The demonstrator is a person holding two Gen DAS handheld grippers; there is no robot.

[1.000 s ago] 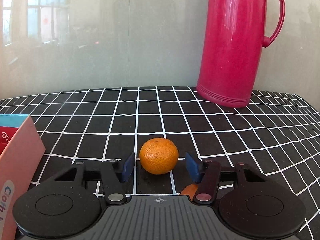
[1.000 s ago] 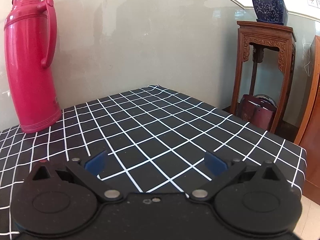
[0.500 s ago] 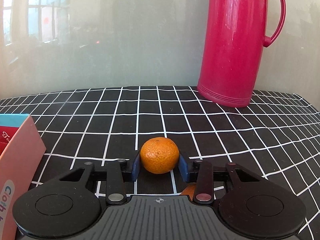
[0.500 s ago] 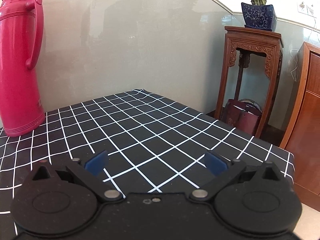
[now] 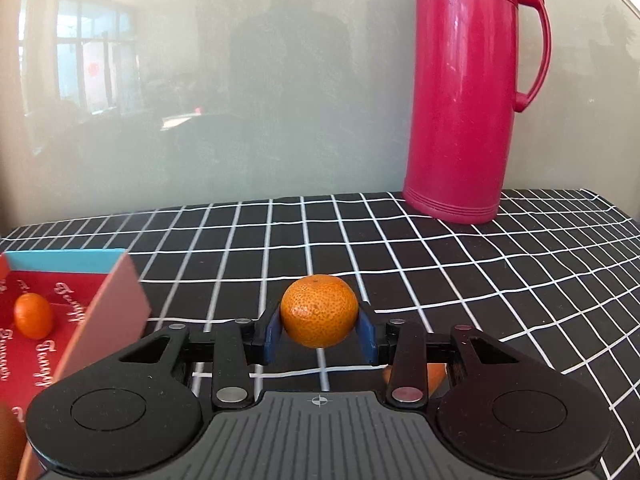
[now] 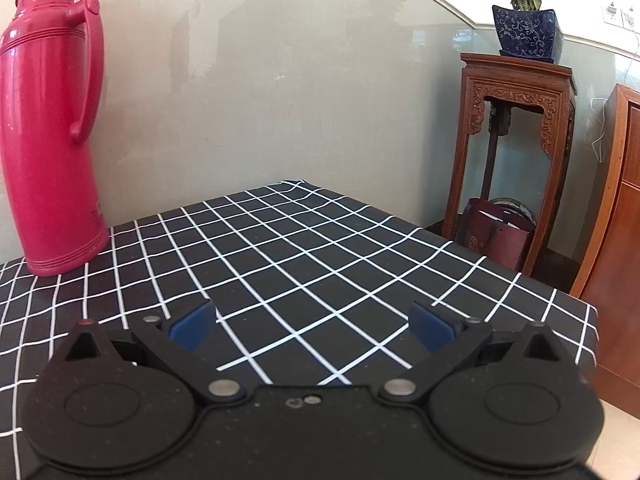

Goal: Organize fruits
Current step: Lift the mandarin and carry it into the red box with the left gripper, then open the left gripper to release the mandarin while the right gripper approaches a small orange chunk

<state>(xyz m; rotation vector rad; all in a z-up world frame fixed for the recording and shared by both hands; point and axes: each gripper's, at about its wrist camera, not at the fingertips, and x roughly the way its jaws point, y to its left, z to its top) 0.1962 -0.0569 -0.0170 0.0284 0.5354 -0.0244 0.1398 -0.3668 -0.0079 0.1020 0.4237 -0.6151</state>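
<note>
In the left wrist view my left gripper (image 5: 319, 334) is shut on a small orange tangerine (image 5: 319, 316), its blue pads pressing both sides, the fruit held a little above the checked cloth. A second tangerine (image 5: 436, 374) peeks out behind the right finger, mostly hidden. At the left stands an open box (image 5: 120, 300) with a red printed inside, and another tangerine (image 5: 33, 315) lies in it. In the right wrist view my right gripper (image 6: 313, 325) stands open over the cloth with nothing between its fingers.
A tall red thermos (image 5: 466, 92) stands at the back against the wall, also the thermos (image 6: 48, 136) at left in the right wrist view. The table's right edge (image 6: 520, 276) drops off toward a wooden stand (image 6: 516, 152) with a potted plant (image 6: 526, 20).
My left gripper closed on the tangerine, then lifted it slightly and shifted so the box interior with its tangerine came into view. The right gripper stayed open; its view swung a little.
</note>
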